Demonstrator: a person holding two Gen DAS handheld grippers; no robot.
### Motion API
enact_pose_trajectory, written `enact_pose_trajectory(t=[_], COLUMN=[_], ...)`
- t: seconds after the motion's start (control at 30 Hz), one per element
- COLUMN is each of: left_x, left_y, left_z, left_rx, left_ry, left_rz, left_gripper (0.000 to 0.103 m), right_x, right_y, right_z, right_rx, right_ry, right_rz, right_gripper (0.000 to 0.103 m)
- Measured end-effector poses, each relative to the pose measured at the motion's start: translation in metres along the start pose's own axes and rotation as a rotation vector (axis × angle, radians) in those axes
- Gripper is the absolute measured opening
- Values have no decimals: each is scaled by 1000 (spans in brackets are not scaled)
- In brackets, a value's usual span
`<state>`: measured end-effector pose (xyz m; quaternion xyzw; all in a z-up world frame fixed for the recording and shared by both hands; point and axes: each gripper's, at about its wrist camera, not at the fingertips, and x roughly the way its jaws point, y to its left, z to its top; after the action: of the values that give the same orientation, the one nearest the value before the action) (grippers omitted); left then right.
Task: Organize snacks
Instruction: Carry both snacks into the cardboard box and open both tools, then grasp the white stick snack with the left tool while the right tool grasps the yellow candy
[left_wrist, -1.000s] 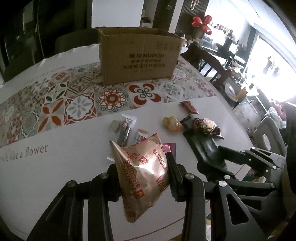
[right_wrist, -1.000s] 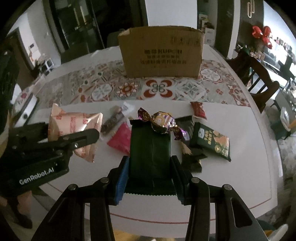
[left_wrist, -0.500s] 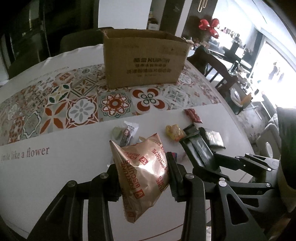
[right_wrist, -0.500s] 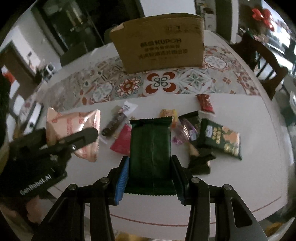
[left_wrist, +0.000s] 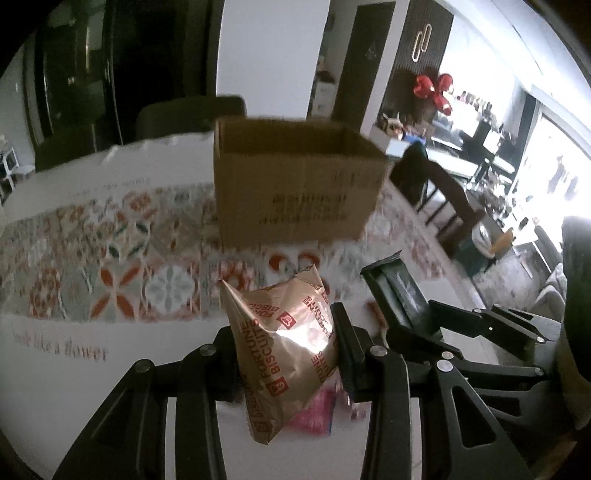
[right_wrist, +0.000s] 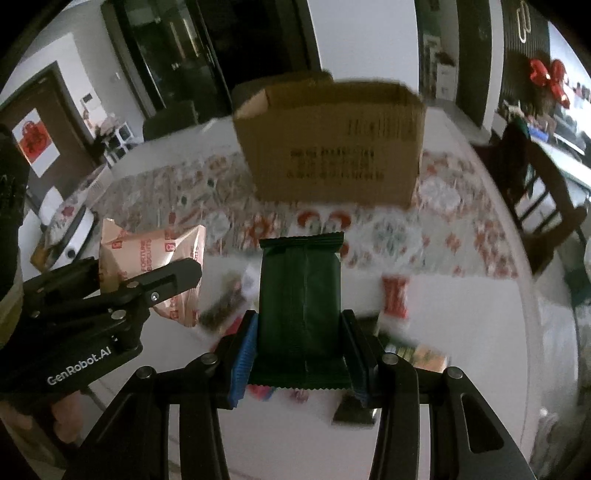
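With my left gripper (left_wrist: 284, 354) clamping the Fortune Biscuits bag (left_wrist: 286, 343) and my right gripper (right_wrist: 300, 347) the dark green packet (right_wrist: 300, 295), I should clear the cardboard box (right_wrist: 332, 147) rim before releasing.

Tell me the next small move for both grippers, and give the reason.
Probably carry both on toward the open brown cardboard box and over its rim. The left gripper is clamped on the shiny gold biscuit bag, the right gripper on the dark green flat packet, both off the white table, and the box stands ahead, top open.
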<state>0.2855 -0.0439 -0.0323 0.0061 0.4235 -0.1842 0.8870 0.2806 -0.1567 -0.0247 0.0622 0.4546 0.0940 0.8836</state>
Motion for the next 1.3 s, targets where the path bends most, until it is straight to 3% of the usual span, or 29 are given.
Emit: enact_pose_trajectory(t=[0.3,0.53,0.73,0.83,0.9,0.97,1.17,1.3], left_x=[20,57,94,109,108,102,76,57], left_y=[-3,7,13,16,18,21,19,20], left_z=[84,147,186,193,193,189,171,152], left_rx=[28,45,35,42,49,35,95,107], left_ry=[-106,-98,-46,-19,-31,-46,-57,-38], left_rz=[34,37,5,28,64,80,156,158], left_gripper=[39,39,41,59,75,81,82,82], right_x=[-2,18,47,55,59,57,40,27], right_y=[-23,-35,-50,-55,-59,-64,-64,-62], right_z=[85,146,195,206,210,211,201,188], right_rx=[-48,-80,-74,-73,-72,-60,-46,-10], right_ry=[-153,-200,-185,-184,-173,-187,-201,-176], right_rz=[-40,-64,-81,-93,-131,-173,-227,-211], right_gripper=[46,46,46,47,58,66,66,66])
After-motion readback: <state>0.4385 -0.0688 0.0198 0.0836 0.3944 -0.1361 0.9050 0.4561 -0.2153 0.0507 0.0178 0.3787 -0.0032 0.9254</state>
